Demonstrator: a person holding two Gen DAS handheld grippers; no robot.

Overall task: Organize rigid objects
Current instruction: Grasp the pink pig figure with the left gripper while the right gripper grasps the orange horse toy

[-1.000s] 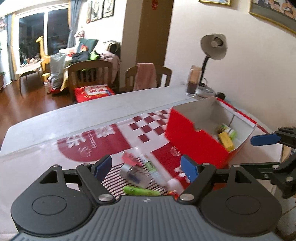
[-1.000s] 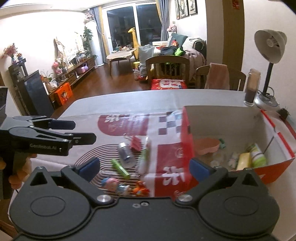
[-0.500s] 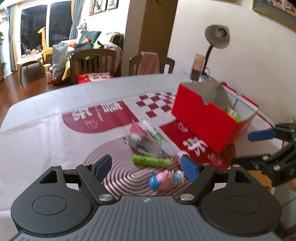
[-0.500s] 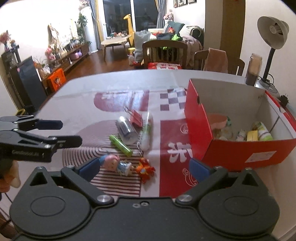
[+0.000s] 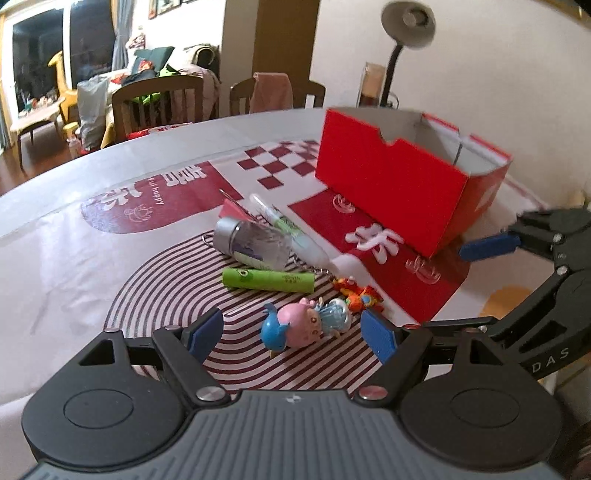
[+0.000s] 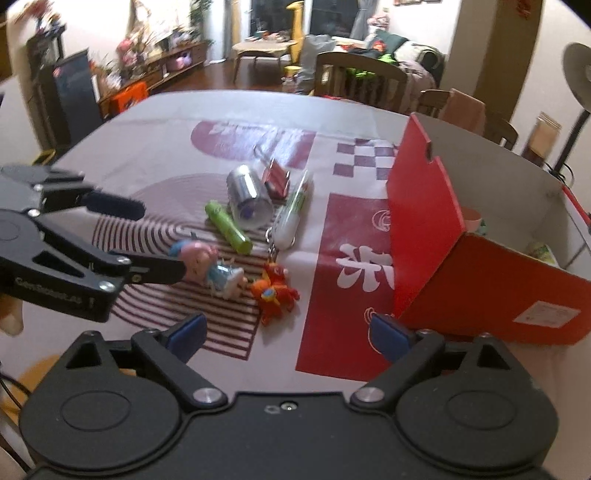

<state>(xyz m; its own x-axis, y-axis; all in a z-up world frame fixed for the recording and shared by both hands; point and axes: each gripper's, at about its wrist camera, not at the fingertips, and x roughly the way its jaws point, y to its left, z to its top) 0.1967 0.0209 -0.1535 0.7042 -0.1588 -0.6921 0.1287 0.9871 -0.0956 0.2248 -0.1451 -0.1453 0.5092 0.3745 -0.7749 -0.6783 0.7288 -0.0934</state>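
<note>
Small objects lie on the patterned tablecloth: a pink and blue toy figure (image 5: 303, 326) (image 6: 207, 262), an orange toy (image 5: 356, 295) (image 6: 273, 291), a green tube (image 5: 267, 280) (image 6: 229, 227), a silver-capped clear jar (image 5: 251, 240) (image 6: 249, 195), a white tube (image 5: 291, 232) (image 6: 291, 210) and a red binder clip (image 5: 232, 210) (image 6: 275, 177). An open red box (image 5: 388, 184) (image 6: 424, 221) stands to their right. My left gripper (image 5: 291, 334) (image 6: 144, 238) hangs open around the toy figure, pads apart from it. My right gripper (image 6: 288, 334) (image 5: 469, 284) is closing, empty, just short of the orange toy.
The box holds a pink bowl (image 6: 472, 218) and small packets (image 6: 543, 251). A desk lamp (image 5: 406, 22) and a tall jar (image 5: 371, 85) stand behind the box by the wall. Wooden chairs (image 5: 159, 107) line the table's far edge.
Both grippers have sunk toward the table, so the objects look larger and closer. The toy figure now lies between the left fingers. The right jaws have narrowed slightly.
</note>
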